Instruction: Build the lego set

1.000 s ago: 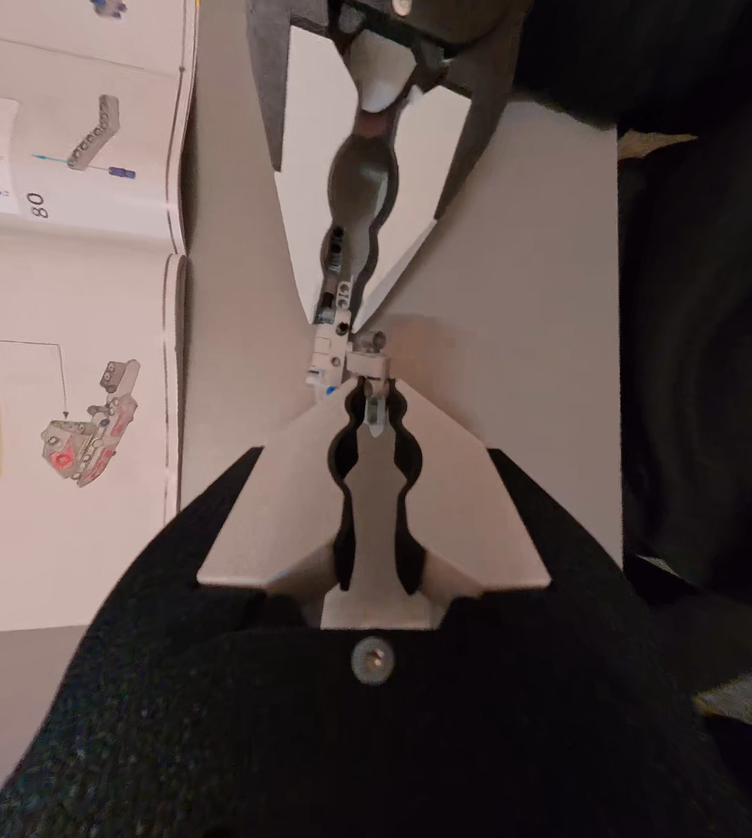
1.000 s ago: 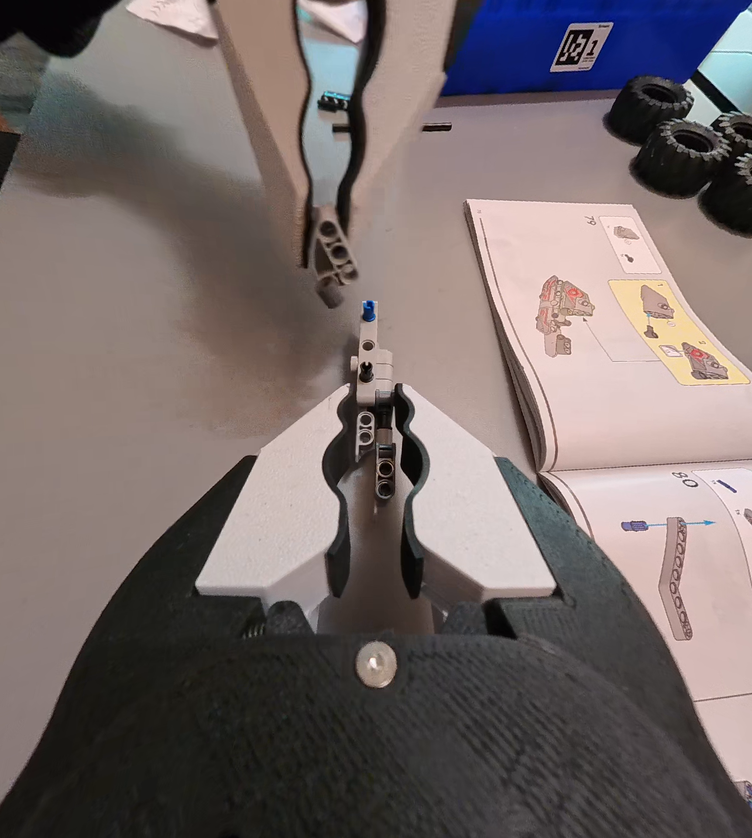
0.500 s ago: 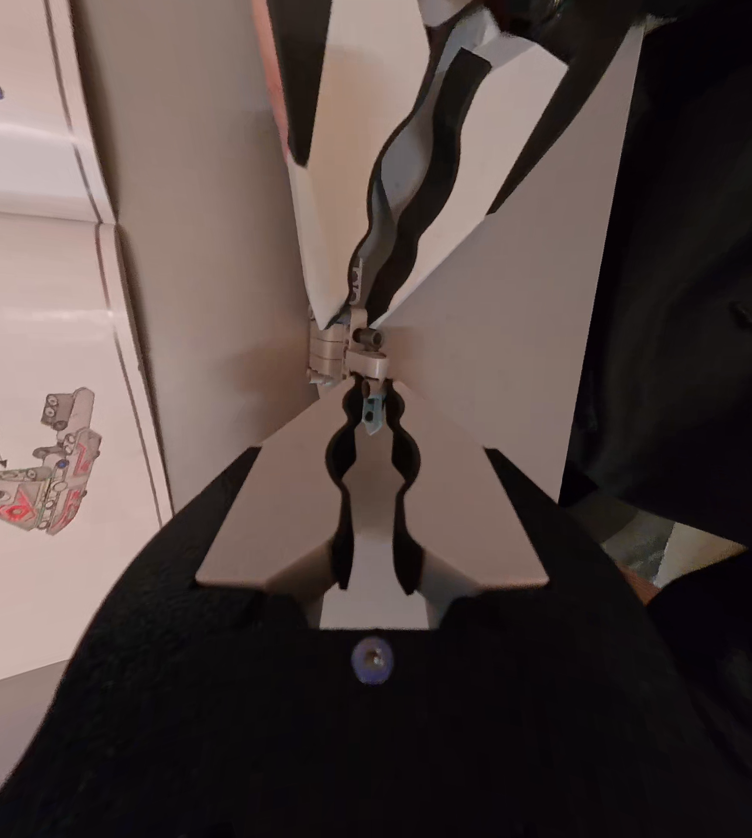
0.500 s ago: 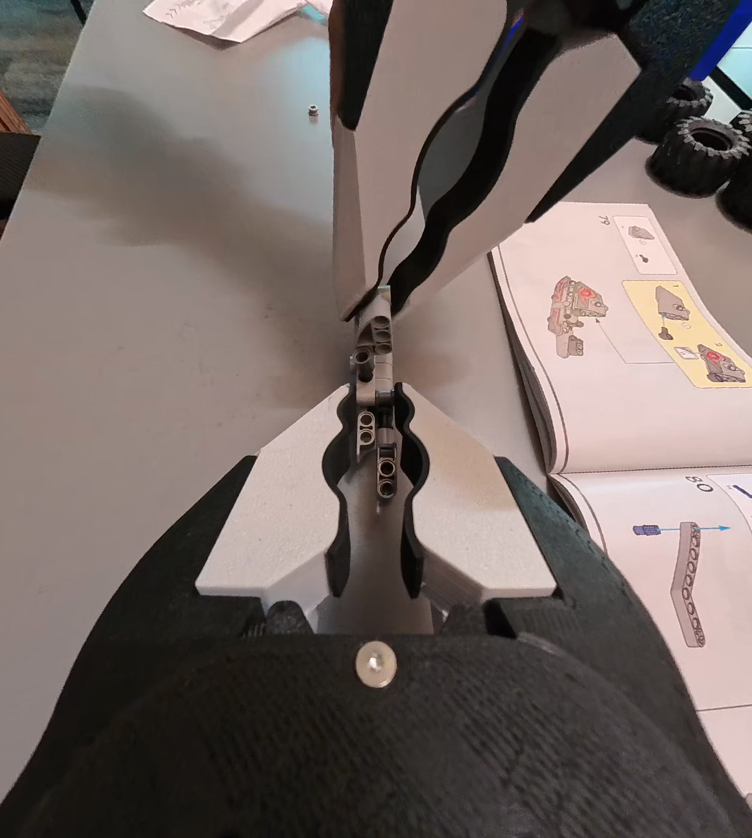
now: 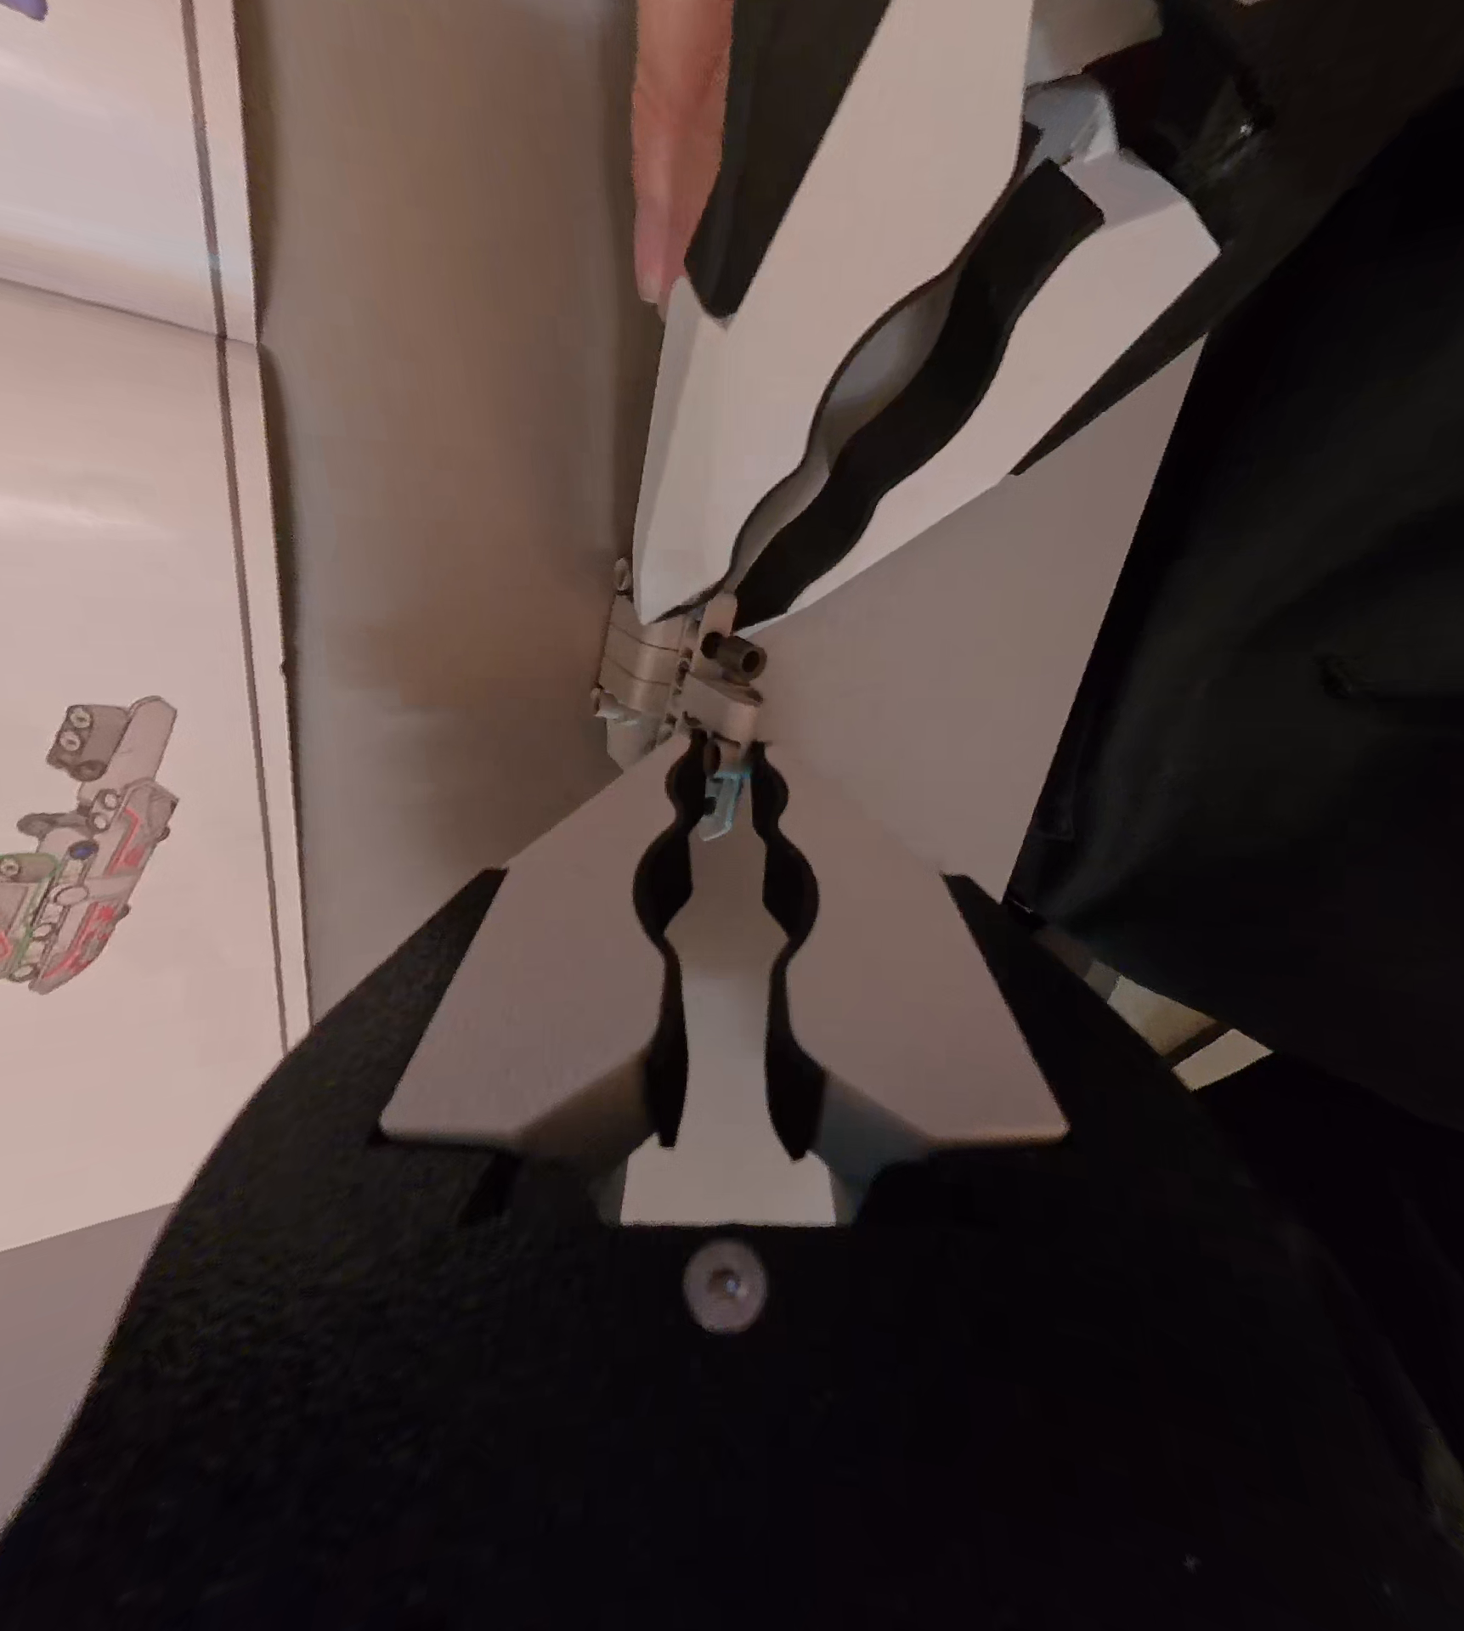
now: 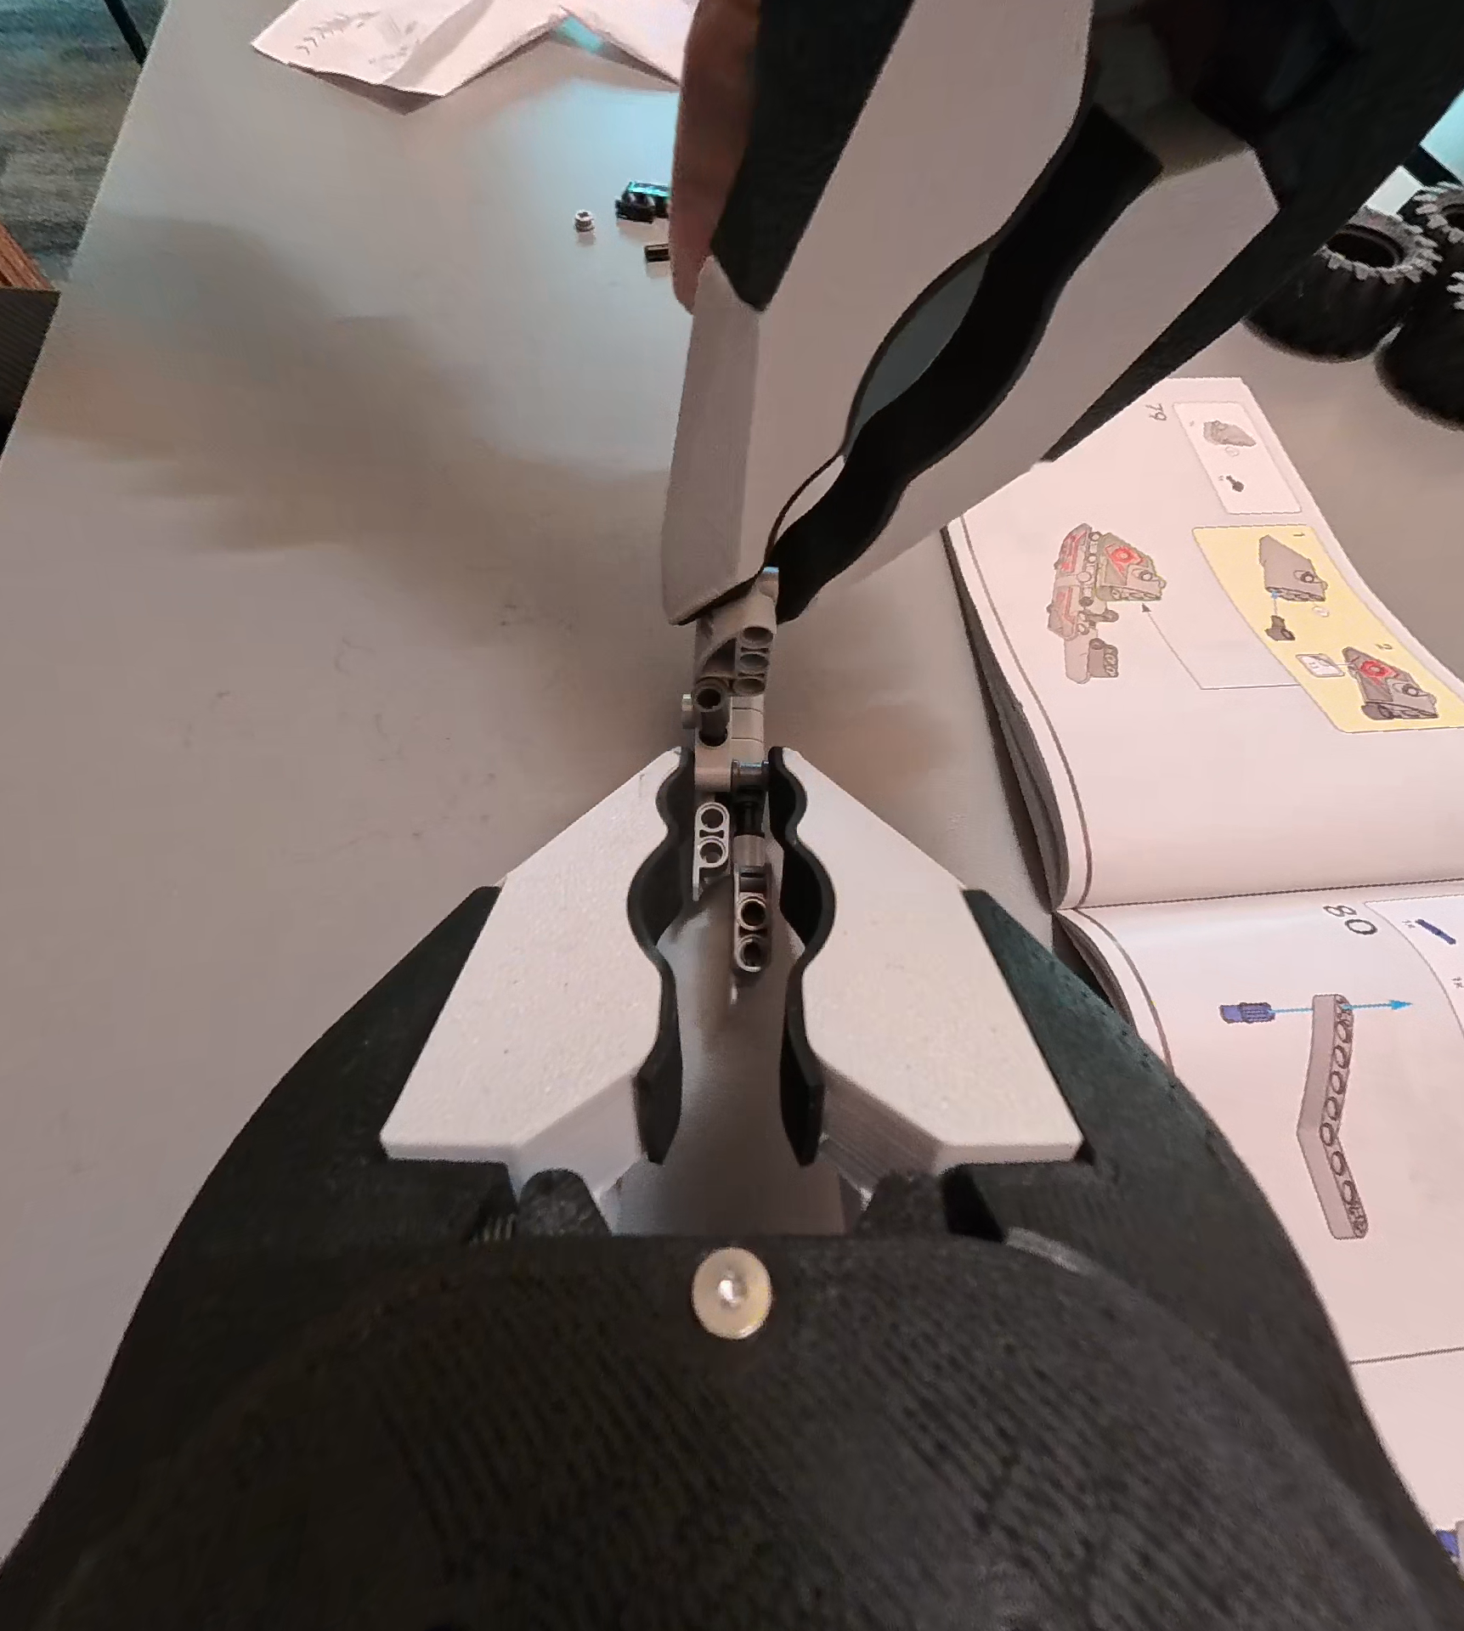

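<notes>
My right gripper (image 6: 724, 763) is shut on a small grey lego assembly (image 6: 715, 732), which it holds above the grey table (image 6: 269, 618). Part of the assembly lies back between its fingers. My left gripper (image 6: 732, 605) comes in from above, shut on a short grey beam (image 6: 750, 635) with holes. The beam's end is pressed against the front of the assembly. In the left wrist view my left gripper (image 5: 724, 750) pinches its grey piece (image 5: 715, 706), and the right gripper (image 5: 697, 609) meets it tip to tip. The joint itself is partly hidden.
An open instruction booklet (image 6: 1240, 750) lies at the right of the table and also shows in the left wrist view (image 5: 48, 618). Several black tyres (image 6: 1461, 291) stand at the far right. Small loose parts (image 6: 640, 199) and a white paper (image 6: 445, 44) lie at the back. The tips of both grippers are at nearly the same place.
My left gripper has come down to the right gripper with its grey beam. The beam now touches the assembly, and the blue pin at the assembly's tip no longer shows.
</notes>
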Tool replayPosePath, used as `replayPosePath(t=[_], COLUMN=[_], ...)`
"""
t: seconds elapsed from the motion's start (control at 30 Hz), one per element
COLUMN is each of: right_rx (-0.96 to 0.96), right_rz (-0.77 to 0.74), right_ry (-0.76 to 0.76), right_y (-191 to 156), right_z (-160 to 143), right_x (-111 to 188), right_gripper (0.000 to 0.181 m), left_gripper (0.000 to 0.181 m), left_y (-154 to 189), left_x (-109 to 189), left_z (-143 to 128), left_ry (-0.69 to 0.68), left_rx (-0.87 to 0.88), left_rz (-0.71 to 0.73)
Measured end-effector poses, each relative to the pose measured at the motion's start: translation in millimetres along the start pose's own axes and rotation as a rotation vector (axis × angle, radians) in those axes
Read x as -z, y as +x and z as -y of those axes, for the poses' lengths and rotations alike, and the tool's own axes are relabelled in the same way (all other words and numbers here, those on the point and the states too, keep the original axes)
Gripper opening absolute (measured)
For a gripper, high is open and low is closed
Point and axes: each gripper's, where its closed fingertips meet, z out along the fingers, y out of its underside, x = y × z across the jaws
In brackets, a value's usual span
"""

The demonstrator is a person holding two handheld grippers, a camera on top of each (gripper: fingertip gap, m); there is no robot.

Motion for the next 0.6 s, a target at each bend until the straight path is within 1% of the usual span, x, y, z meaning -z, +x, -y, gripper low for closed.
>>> replayPosePath(t=[0.17, 0.27, 0.37, 0.43, 0.5, 0.6], right_rx=[0.005, 0.012, 0.023, 0.041, 0.029, -0.043], right_rz=[-0.015, -0.017, -0.013, -0.045, -0.047, -0.029], right_ry=[0.039, 0.123, 0.094, 0.08, 0.078, 0.076], right_y=[1.6, 1.7, 0.2, 3.3, 4.6, 8.3], right_z=[4.9, 16.5, 13.4, 12.2, 11.9, 10.7], right_x=[3.7, 10.0, 6.5, 4.9, 5.1, 6.2], right_gripper=[0.017, 0.01, 0.008, 0.005, 0.005, 0.005], left_gripper=[0.006, 0.006, 0.006, 0.006, 0.006, 0.007], left_y=[0.5, -1.1, -0.7, -2.8, -2.9, -9.7], left_x=[-0.2, 0.8, 0.5, 1.9, 1.6, 4.4], left_z=[3.9, 5.9, 6.1, 6.8, 7.1, 11.9], left_ry=[0.034, 0.042, 0.037, 0.044, 0.046, 0.093], left_rx=[0.016, 0.015, 0.009, 0.004, -0.035, -0.175], left_rz=[-0.034, -0.031, -0.041, -0.03, -0.026, 0.084])
